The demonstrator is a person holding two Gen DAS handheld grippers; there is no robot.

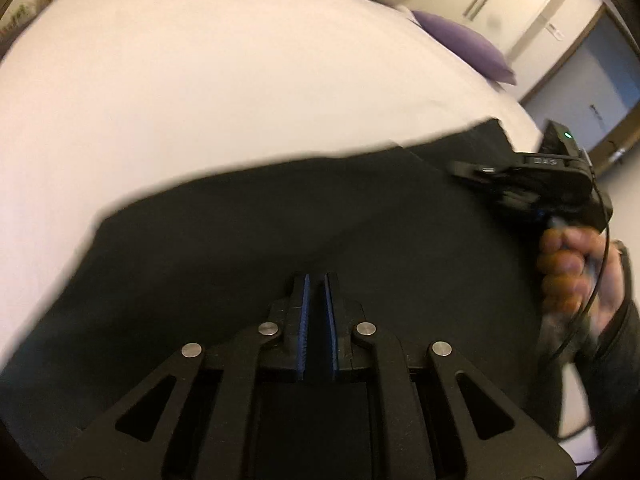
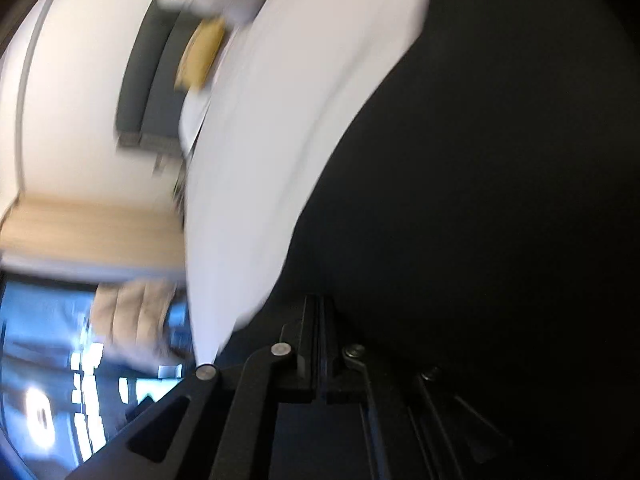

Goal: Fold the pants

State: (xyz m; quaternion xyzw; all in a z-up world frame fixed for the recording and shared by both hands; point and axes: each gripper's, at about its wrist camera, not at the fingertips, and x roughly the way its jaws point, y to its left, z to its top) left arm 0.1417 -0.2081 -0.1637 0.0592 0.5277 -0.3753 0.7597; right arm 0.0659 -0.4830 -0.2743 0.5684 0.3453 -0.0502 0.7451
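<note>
Black pants (image 1: 280,220) on white bed (image 1: 200,80), left gripper (image 1: 318,280) pinching them, right gripper (image 2: 321,304) clenched

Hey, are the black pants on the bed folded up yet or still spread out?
Partly folded, it seems: the black pants lie broad on the white bed, with an overlapping layer edge near their far corner. How many folds cannot be told.

The black pants (image 1: 280,232) lie spread flat before me on the white bed (image 1: 200,100), their far edge straight.

A white bed (image 1: 200,100) carries the black pants (image 1: 280,220), with a purple pillow (image 1: 468,46) at its far edge.
</note>
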